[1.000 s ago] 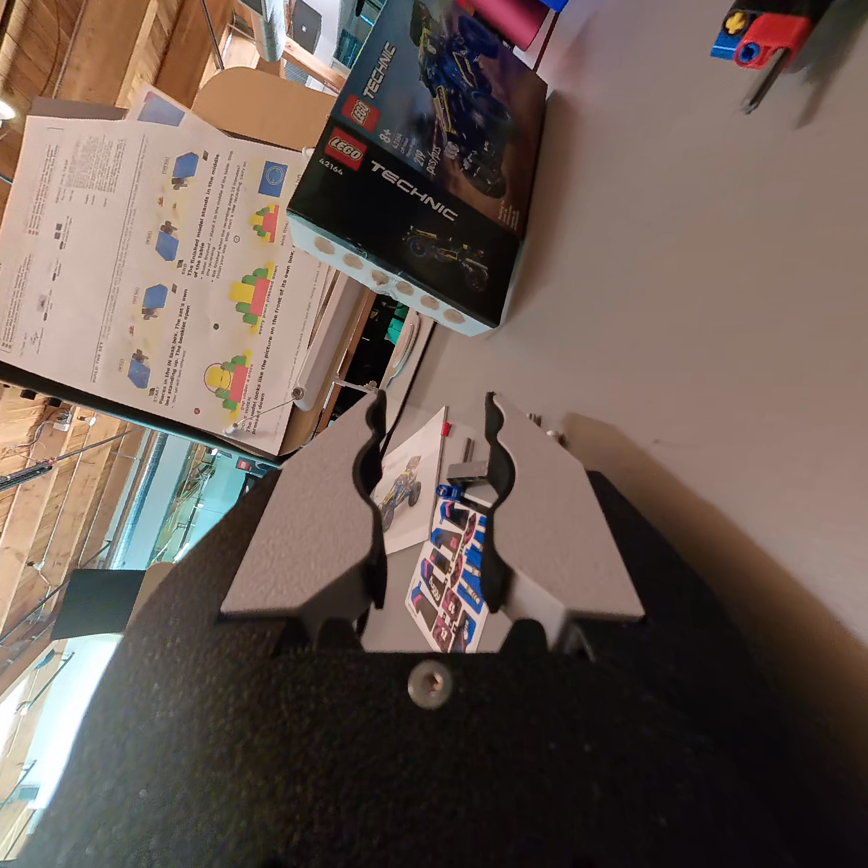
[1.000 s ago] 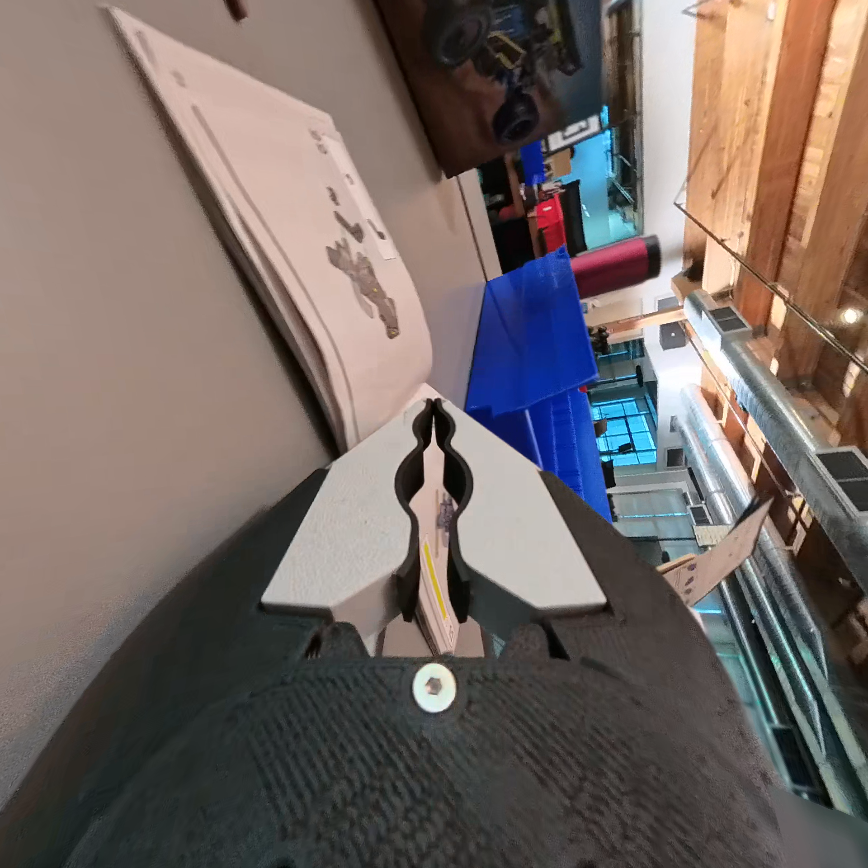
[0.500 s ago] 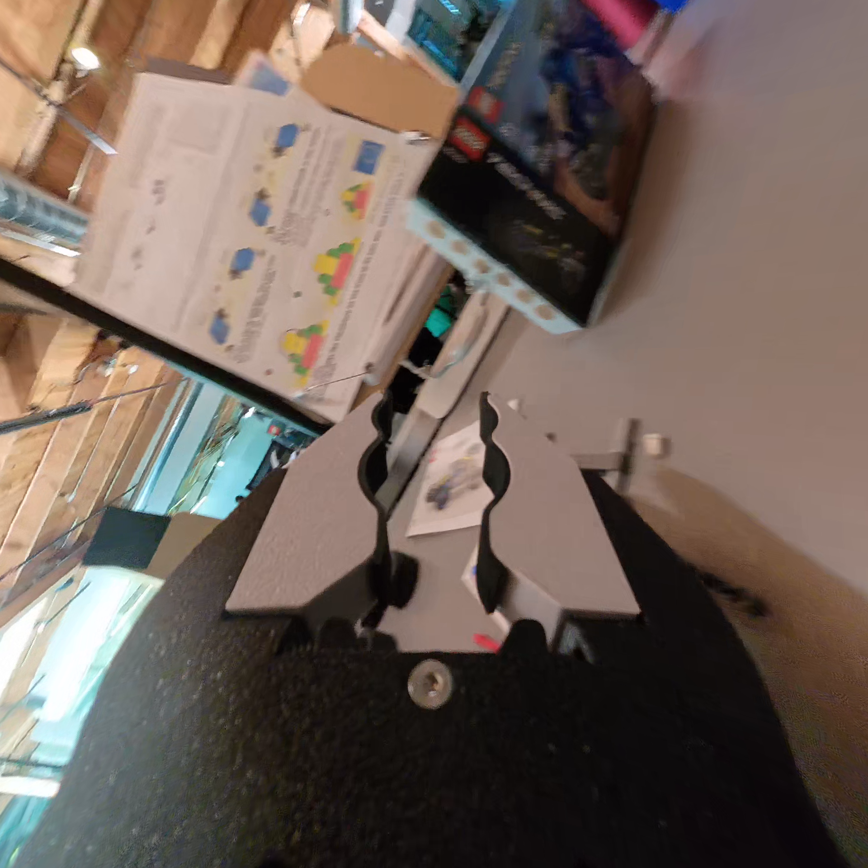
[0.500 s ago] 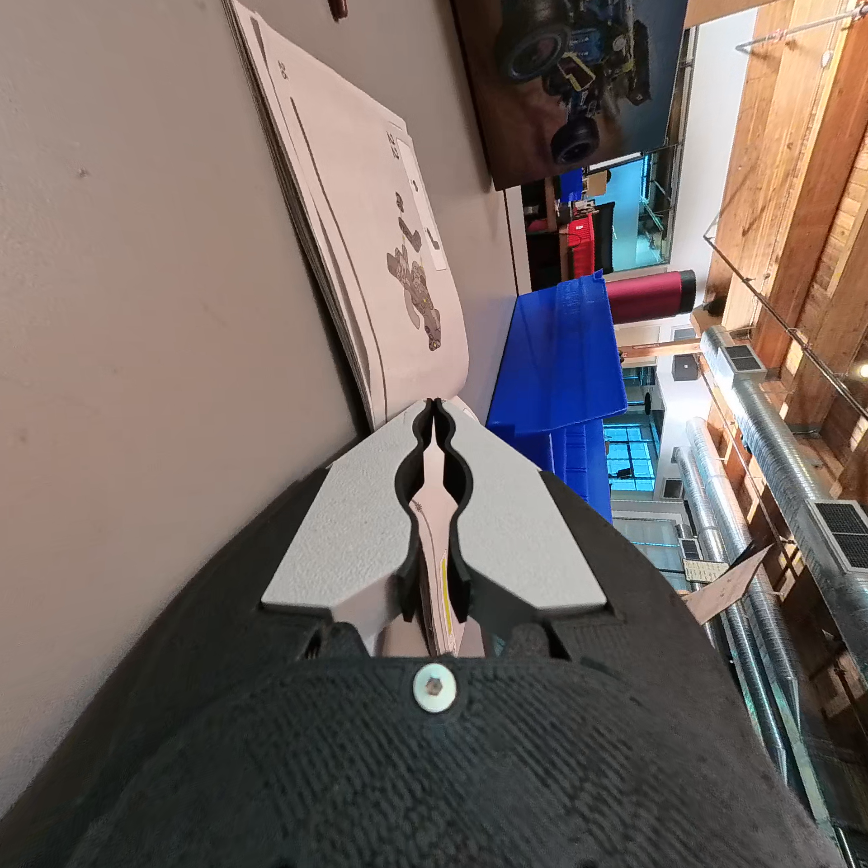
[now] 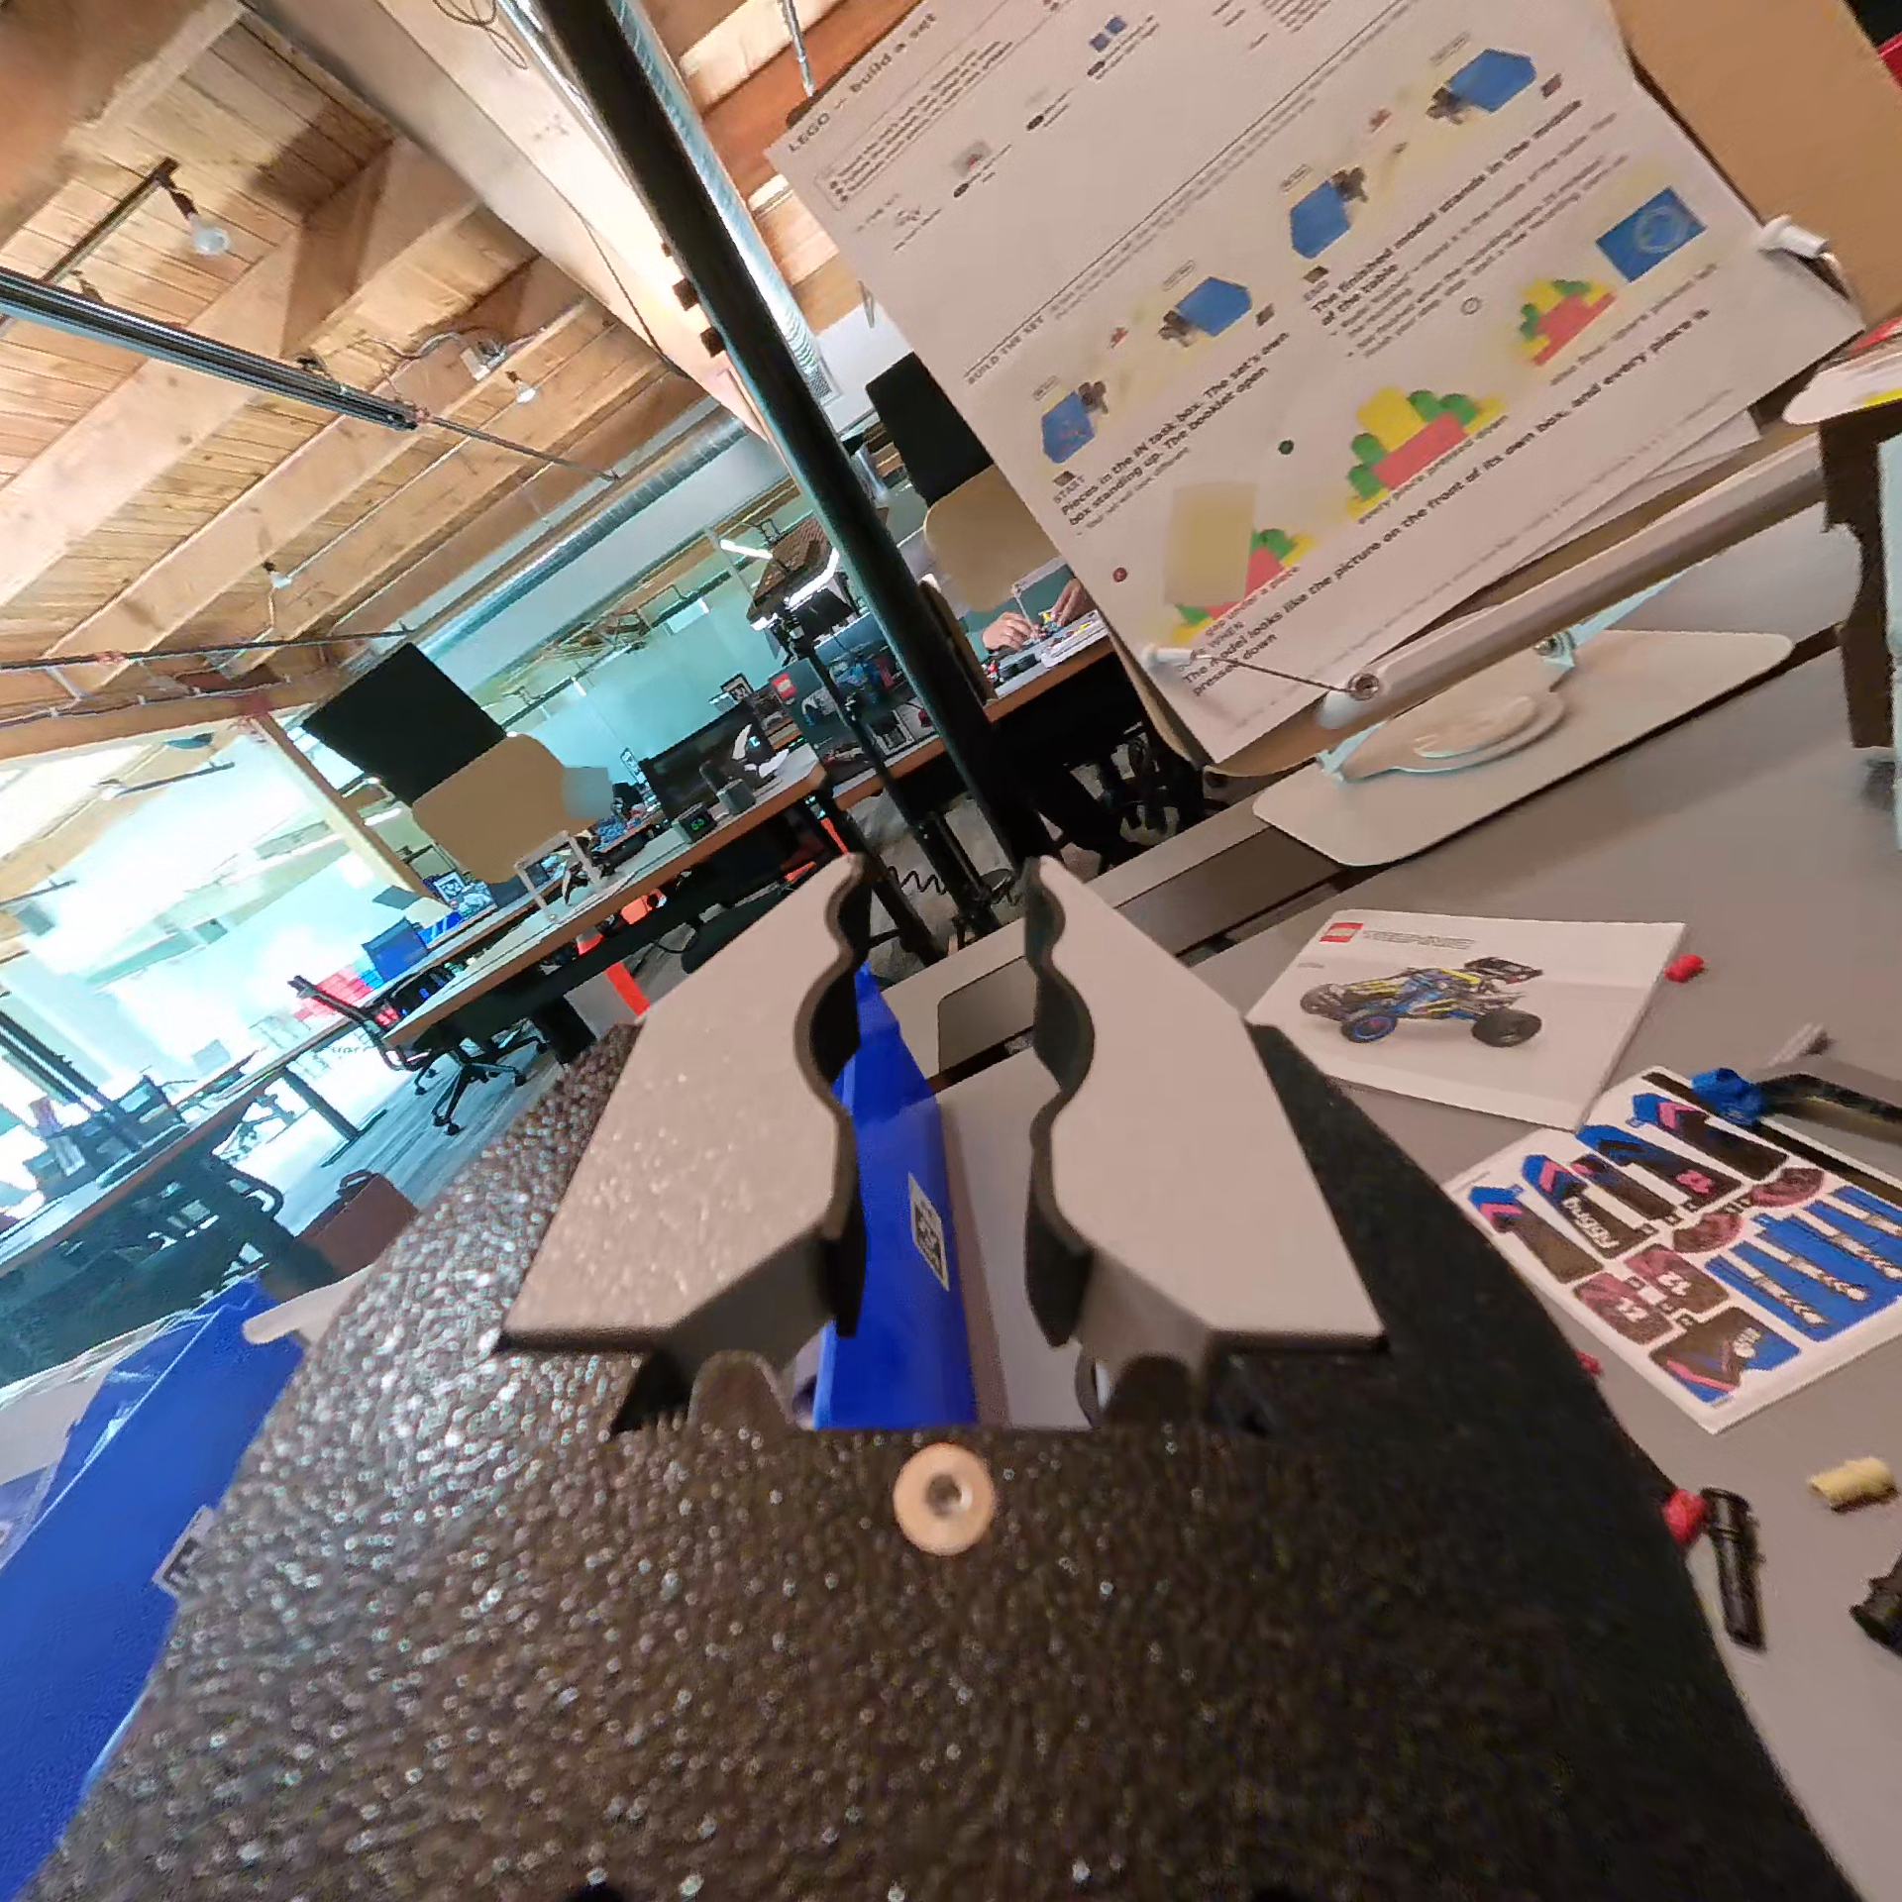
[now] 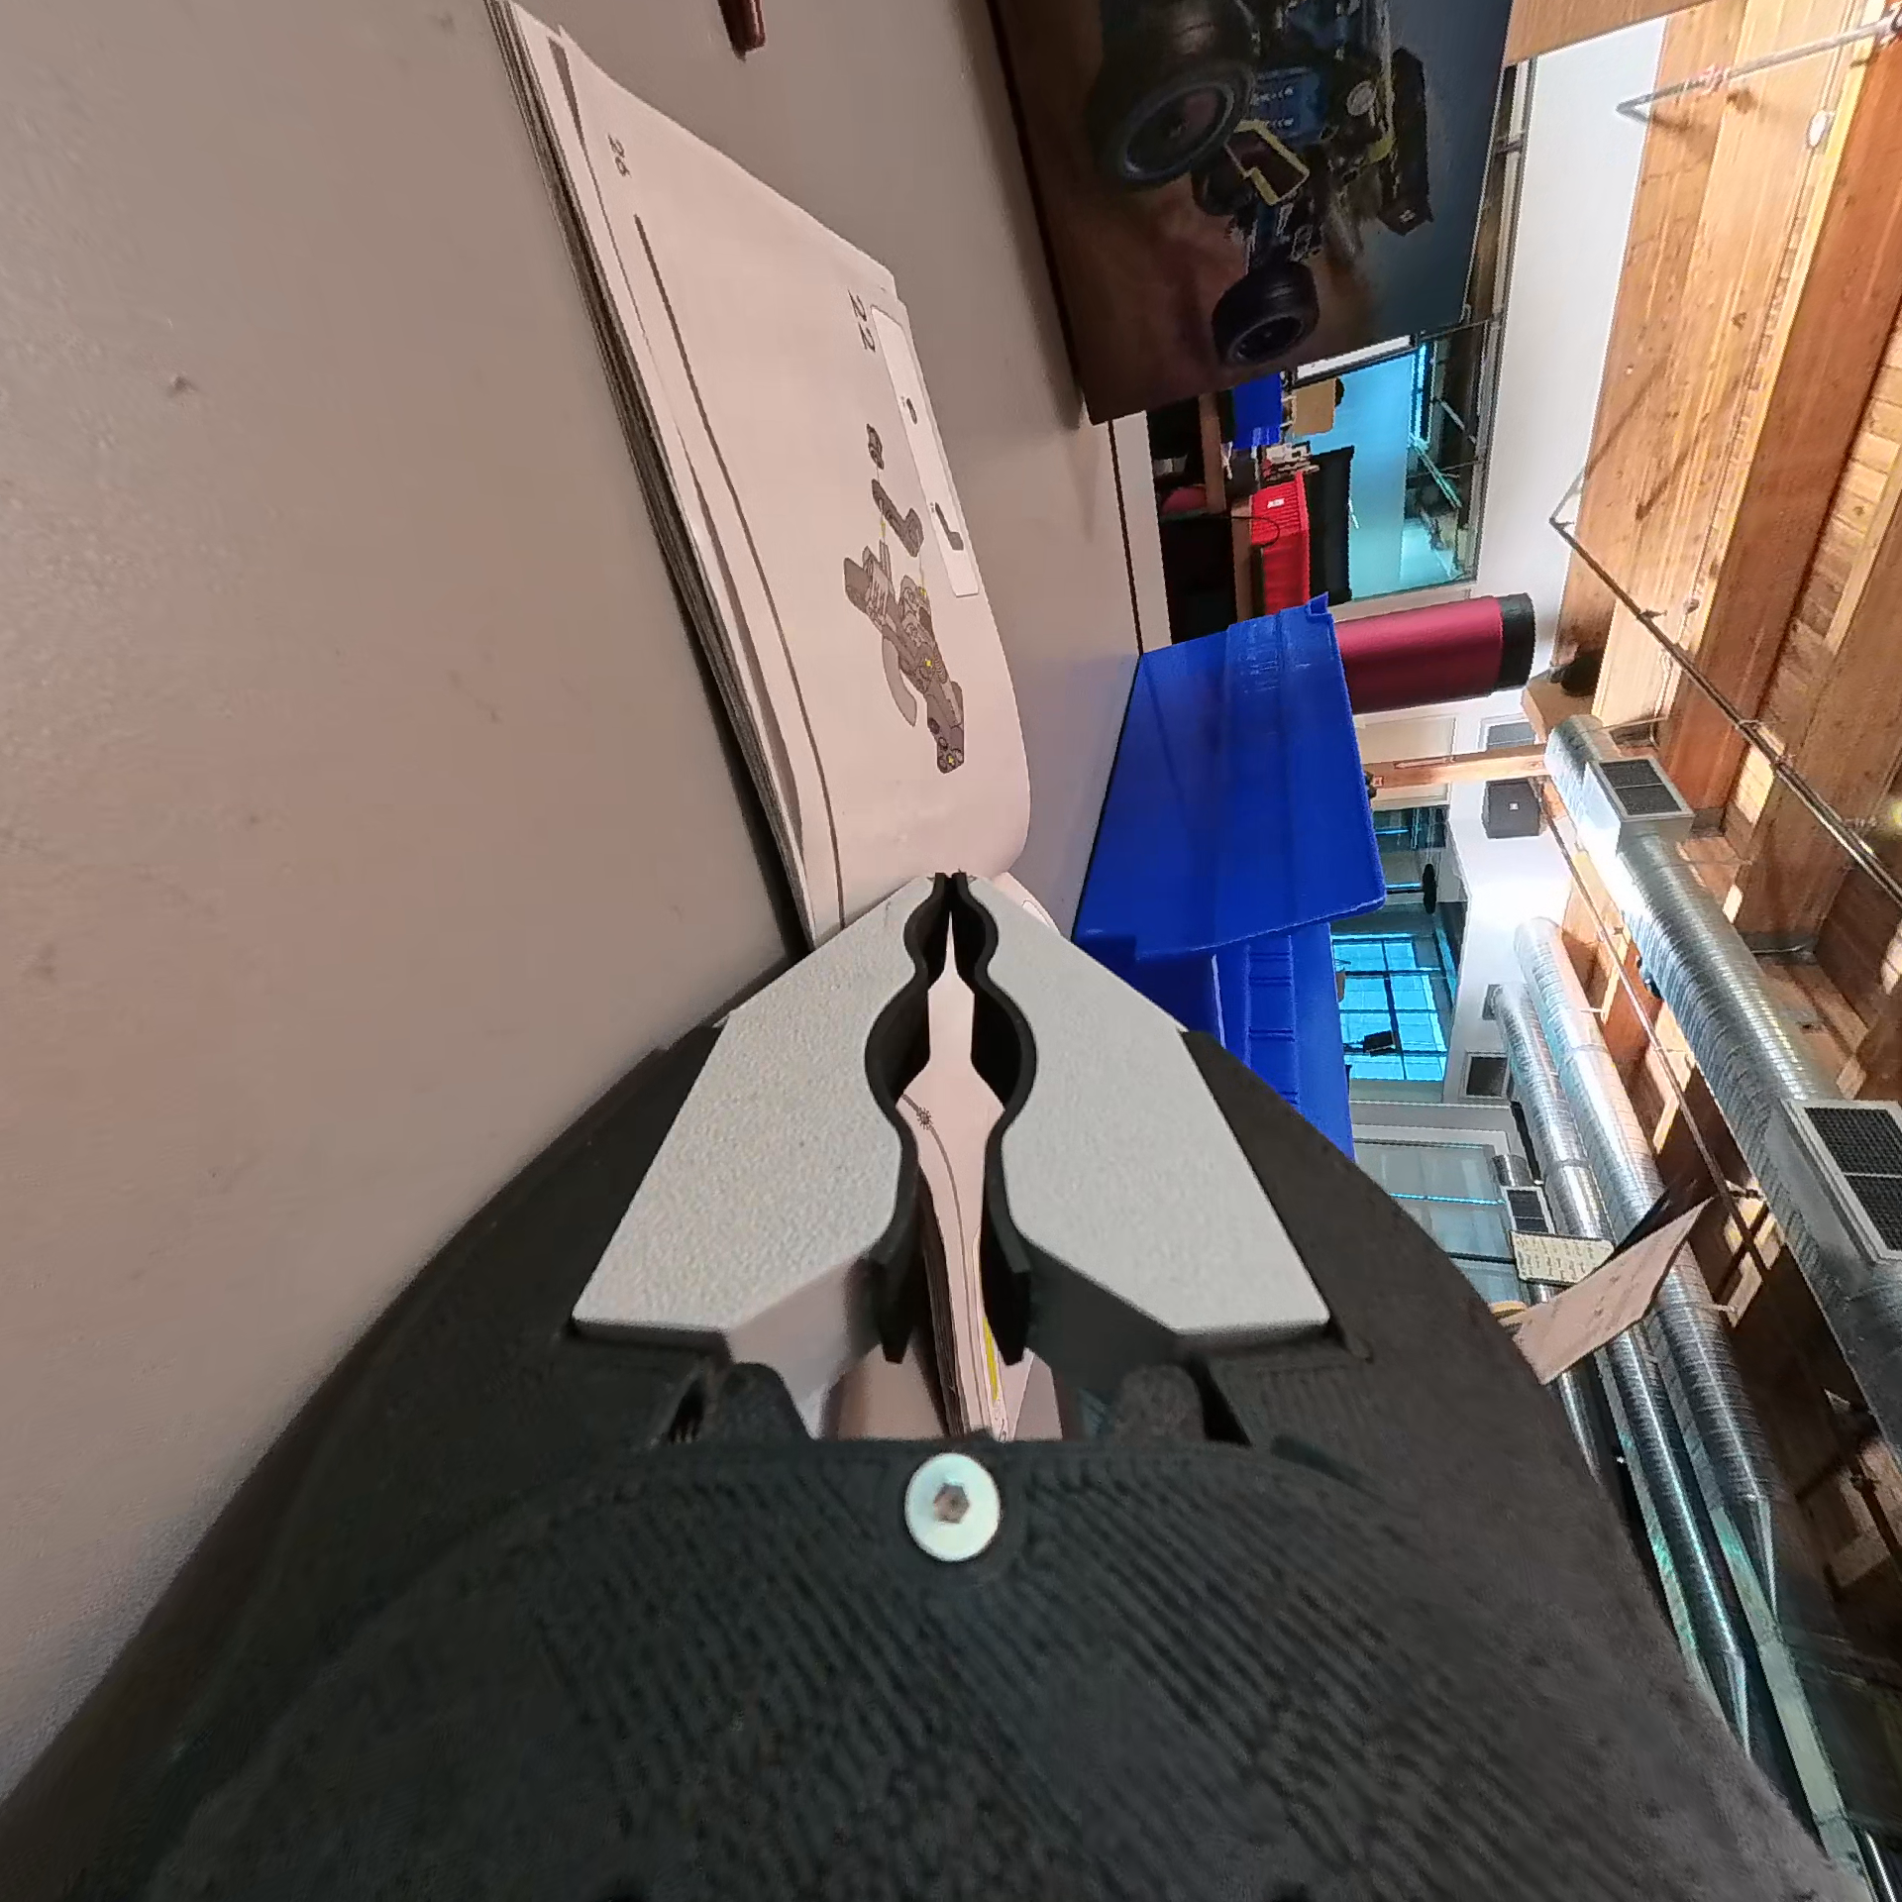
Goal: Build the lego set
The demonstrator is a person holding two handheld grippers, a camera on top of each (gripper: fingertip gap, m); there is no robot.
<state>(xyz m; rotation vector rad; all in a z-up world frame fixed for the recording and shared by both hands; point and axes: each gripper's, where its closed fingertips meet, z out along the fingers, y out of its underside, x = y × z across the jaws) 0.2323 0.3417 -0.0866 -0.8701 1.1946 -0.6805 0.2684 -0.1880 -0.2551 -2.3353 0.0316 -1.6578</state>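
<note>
Fig.: my left tongs' black body (image 5: 926, 1647) hides the blue plastic bin's (image 5: 906, 1235) base; black toy parts (image 5: 1739, 1564) cut off at right edge.

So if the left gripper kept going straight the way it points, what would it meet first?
Probably nothing on the table: the left gripper points past the grey table's edge toward the black slanted pole and floor beyond, though depth is unclear.

Open-plan workshop/office loft: exposed timber ceiling (image 5: 257, 340), silver ventilation ducts (image 6: 1688, 988), glazed walls. Rows of long desks (image 5: 638, 875) with monitors and rolling chairs (image 5: 453, 1040). Near grey worktable (image 5: 1544, 844) carries building-set booklets and parts.
</note>
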